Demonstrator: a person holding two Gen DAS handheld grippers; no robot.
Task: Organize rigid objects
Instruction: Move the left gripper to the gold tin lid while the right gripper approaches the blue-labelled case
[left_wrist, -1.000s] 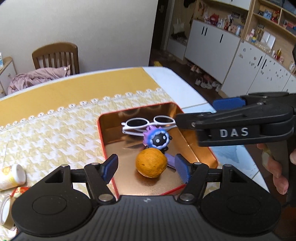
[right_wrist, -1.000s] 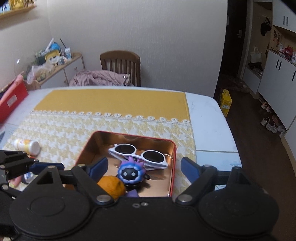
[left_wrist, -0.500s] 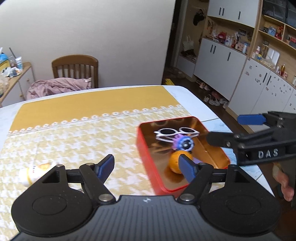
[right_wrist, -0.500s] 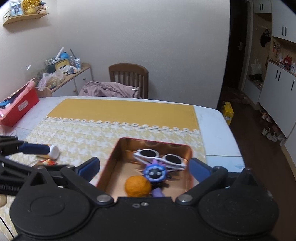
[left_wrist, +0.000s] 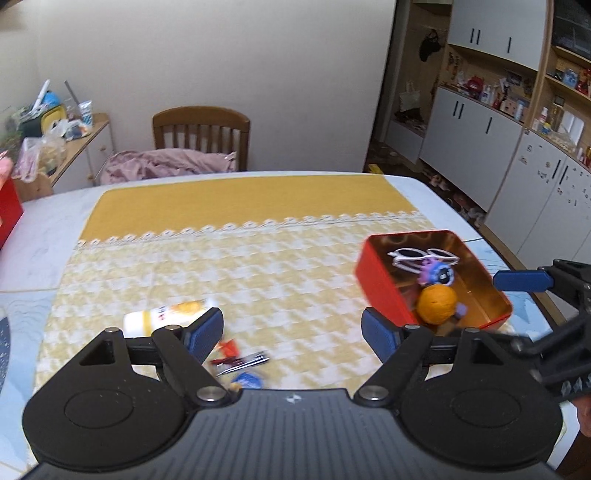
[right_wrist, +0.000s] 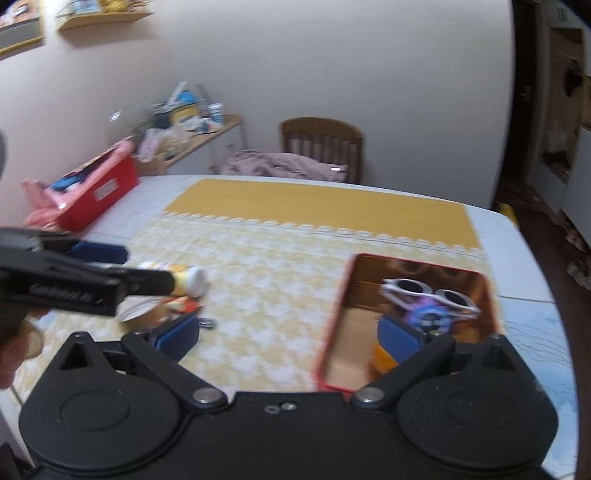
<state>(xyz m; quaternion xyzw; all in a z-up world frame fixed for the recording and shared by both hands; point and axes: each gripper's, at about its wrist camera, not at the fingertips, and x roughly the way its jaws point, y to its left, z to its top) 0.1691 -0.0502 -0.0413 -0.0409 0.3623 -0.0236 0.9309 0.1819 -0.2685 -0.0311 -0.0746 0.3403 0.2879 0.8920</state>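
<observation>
A red tin tray (left_wrist: 380, 284) (right_wrist: 334, 314) on the yellow cloth holds white sunglasses (left_wrist: 421, 256) (right_wrist: 428, 291), a purple round toy (left_wrist: 437, 273) (right_wrist: 428, 317) and an orange (left_wrist: 436, 299). A small white and yellow bottle (left_wrist: 170, 314) (right_wrist: 188, 280) lies on the cloth to the left. Nail clippers (left_wrist: 243, 363) and small wrappers lie near it. My left gripper (left_wrist: 291, 332) is open and empty above the cloth, between bottle and tray. My right gripper (right_wrist: 288, 332) is open and empty, its right finger over the tray's near end.
A red box (right_wrist: 99, 195) sits at the table's far left. A wooden chair (left_wrist: 201, 136) with pink cloth stands behind the table. White cabinets (left_wrist: 480, 147) line the right wall. A cluttered side shelf (left_wrist: 55, 129) is at the left.
Both grippers have pulled back and swung left from over the tray. The bottle and the small items on the left have come into view. Tray contents are unchanged.
</observation>
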